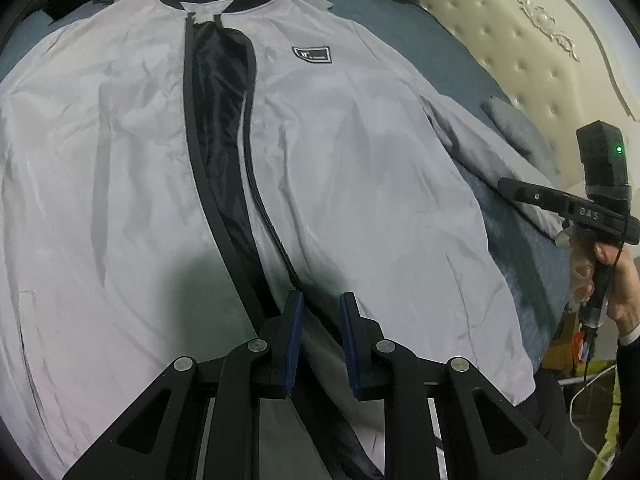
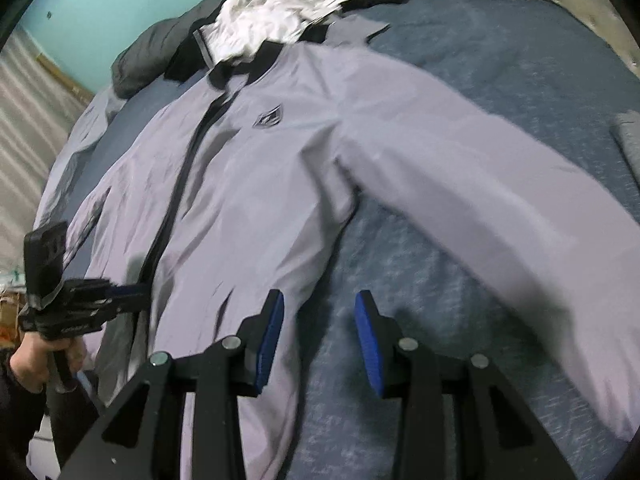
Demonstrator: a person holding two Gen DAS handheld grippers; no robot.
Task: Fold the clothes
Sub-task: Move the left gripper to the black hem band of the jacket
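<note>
A light grey jacket (image 1: 352, 152) lies face up on a blue bedsheet (image 1: 404, 28). Its black zip is open and shows dark lining (image 1: 218, 80), and a small badge (image 1: 312, 55) sits on the chest. My left gripper (image 1: 322, 308) hovers over the zip near the hem, its blue pads a narrow gap apart with nothing between them. My right gripper (image 2: 320, 304) is open over bare sheet (image 2: 400, 360) beside the jacket's side edge (image 2: 304, 240), below the spread sleeve (image 2: 480, 184). A hand holds each gripper; each shows in the other's view, the right gripper (image 1: 505, 182) and the left gripper (image 2: 132, 290).
A crumpled white garment (image 2: 276, 12) and dark bedding (image 2: 152, 56) lie beyond the collar. A folded grey cloth (image 1: 516, 124) rests on the sheet near the padded headboard (image 1: 520, 40). A teal wall (image 2: 80, 8) stands behind. White cables (image 1: 588, 392) hang off the bed's right side.
</note>
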